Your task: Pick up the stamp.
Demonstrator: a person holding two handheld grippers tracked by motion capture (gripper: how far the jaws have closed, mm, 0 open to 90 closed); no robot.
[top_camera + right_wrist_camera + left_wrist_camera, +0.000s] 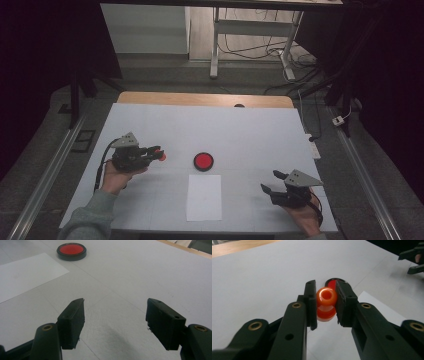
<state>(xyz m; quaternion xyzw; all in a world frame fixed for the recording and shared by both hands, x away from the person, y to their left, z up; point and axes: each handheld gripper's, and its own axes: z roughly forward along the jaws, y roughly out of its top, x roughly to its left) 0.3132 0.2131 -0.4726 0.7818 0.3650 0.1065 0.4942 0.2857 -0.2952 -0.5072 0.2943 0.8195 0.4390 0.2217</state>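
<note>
My left gripper (159,153) is at the left of the white table, held in a hand, and is shut on a glossy orange-red stamp-like knob (326,304). In the high view that orange knob (162,157) pokes out past the jaw tips, just above the table. A round red pad in a black rim (203,161) lies at the table's middle, to the right of the knob; the red pad (331,283) shows just behind the jaws in the left gripper view. My right gripper (273,182) is at the front right, open, with nothing between its jaws (115,320).
A white sheet of paper (204,197) lies in front of the red pad (71,250), and this sheet (23,273) also shows in the right gripper view. The table's wooden far edge (205,99) runs along the back. Desk legs and cables (250,47) stand beyond.
</note>
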